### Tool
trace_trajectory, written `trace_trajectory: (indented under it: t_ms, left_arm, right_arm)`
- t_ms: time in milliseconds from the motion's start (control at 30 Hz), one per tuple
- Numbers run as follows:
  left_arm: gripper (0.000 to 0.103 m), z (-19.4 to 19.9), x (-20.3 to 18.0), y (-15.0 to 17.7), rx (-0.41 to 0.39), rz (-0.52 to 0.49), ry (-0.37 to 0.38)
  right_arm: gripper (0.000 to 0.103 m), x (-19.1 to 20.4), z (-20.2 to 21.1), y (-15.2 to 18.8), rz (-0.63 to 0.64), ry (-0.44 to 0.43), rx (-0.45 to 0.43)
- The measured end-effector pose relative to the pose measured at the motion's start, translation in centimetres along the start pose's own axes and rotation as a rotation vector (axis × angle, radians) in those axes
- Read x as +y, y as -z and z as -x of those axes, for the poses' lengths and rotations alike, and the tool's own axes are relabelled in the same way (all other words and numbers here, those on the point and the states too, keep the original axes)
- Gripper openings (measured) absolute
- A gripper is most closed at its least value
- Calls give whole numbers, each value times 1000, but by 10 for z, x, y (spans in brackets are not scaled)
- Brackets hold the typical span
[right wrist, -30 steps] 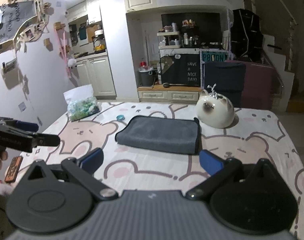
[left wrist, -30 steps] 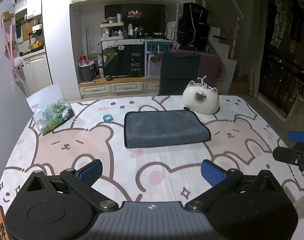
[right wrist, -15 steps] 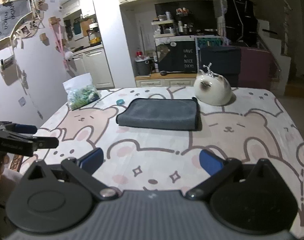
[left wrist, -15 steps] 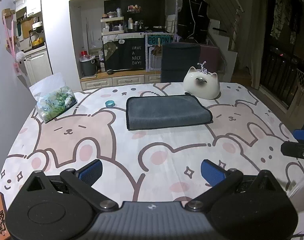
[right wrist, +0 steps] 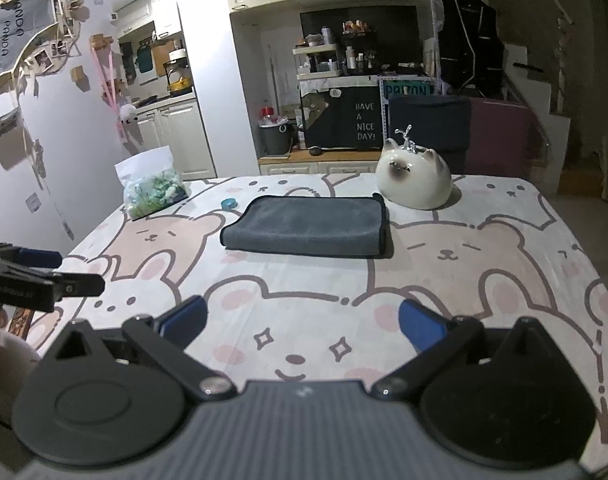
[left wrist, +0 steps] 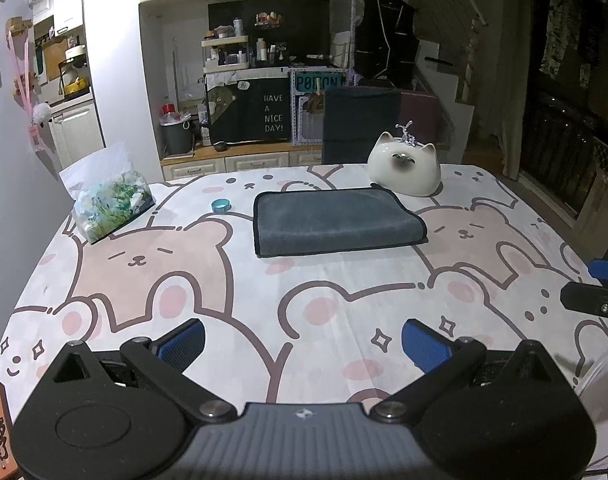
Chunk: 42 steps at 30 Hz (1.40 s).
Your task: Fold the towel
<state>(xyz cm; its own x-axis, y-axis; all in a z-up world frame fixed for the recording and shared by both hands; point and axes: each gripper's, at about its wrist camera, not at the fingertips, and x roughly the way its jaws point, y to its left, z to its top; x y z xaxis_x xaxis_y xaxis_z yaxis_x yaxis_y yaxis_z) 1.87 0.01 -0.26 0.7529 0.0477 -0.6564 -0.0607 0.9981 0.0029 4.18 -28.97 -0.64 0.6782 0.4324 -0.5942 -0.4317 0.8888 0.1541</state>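
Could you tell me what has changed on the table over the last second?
Both grippers, left gripper and right gripper, have drawn back from the towel, jaws open and empty. The folded towel, cat figurine, blue cap and bag stayed put.

We see the towel (left wrist: 338,222) lying folded on the far half of the table, a dark grey, plush rectangle with a darker stitched border along its edges. It rests flat, stacked in layers (the thick rounded fold shows along its right side in the left wrist view), its long side running left to right across the cloth. In the right wrist view the towel (right wrist: 308,226) sits flat as well, its edges fairly neatly aligned and its surface smooth.
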Motion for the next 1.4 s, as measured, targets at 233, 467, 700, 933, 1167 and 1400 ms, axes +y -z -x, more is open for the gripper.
trace_trajectory:
  t_ms: [233,467,700,933,1167,1400]
  left_arm:
    - [103,0,-1,0,-1,1,1]
    - [103,-1,0,0,-1,0,2]
    - [103,-1,0,0,-1,-1,1]
    - [103,-1,0,0,-1,0,1]
    - [103,-1,-1,0,-1,0,2]
    - [103,-1,-1,0,-1,-1,1]
  right_arm:
    - [103,0,-1,0,5,5,9]
    - [103,0,-2,0,4,5,12]
    - [103,0,-3,0,1,6,13]
    - [103,0,-3,1,1,6,13]
    - [103,0,-4,0,2,6,12]
    - [103,0,-4,1,1,7,11]
